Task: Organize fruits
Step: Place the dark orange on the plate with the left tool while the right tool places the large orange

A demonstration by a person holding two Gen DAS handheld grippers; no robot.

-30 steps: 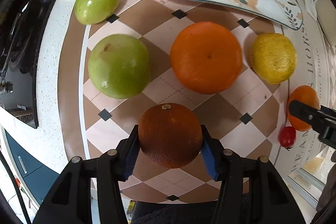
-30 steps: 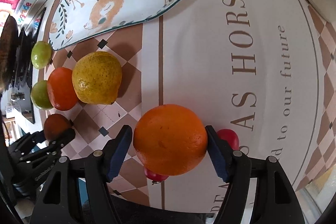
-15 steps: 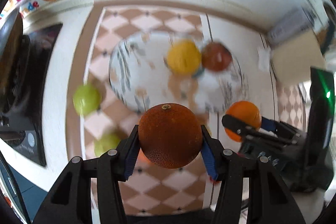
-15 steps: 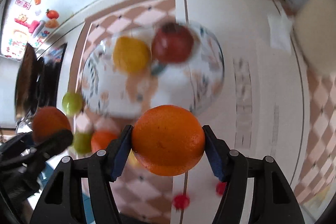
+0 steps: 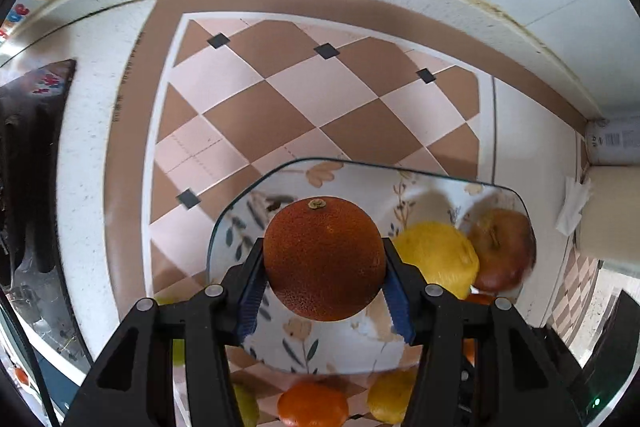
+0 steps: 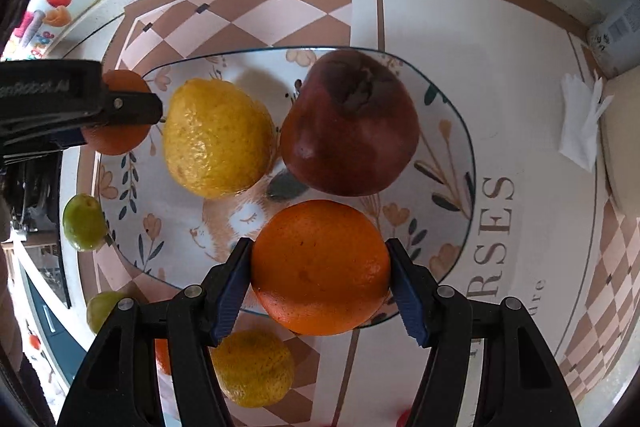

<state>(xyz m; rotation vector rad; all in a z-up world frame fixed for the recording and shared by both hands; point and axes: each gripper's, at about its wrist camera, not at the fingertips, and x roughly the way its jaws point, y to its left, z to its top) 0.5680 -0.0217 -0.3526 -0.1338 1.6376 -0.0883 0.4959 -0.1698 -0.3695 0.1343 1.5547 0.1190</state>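
My left gripper [image 5: 324, 281] is shut on a dark reddish-brown orange [image 5: 324, 259] and holds it above the left part of the floral plate [image 5: 280, 179]. My right gripper [image 6: 320, 279] is shut on a bright orange [image 6: 320, 267] above the plate's near edge [image 6: 460, 131]. A yellow lemon [image 6: 218, 139] and a dark red apple [image 6: 350, 125] lie on the plate. The left gripper with its orange [image 6: 120, 115] shows at the left of the right wrist view, over the plate's left rim.
On the checkered mat [image 5: 280, 99], in front of the plate, lie two green fruits [image 6: 82, 223], a yellow lemon [image 6: 252, 369] and an orange [image 5: 314, 405]. A white tissue [image 6: 580, 123] and a cream box [image 6: 622, 147] stand at the right. The wall runs behind.
Both grippers have lifted their oranges off the mat and carried them forward over the plate. The fruits on the mat have dropped to the bottom of both views.
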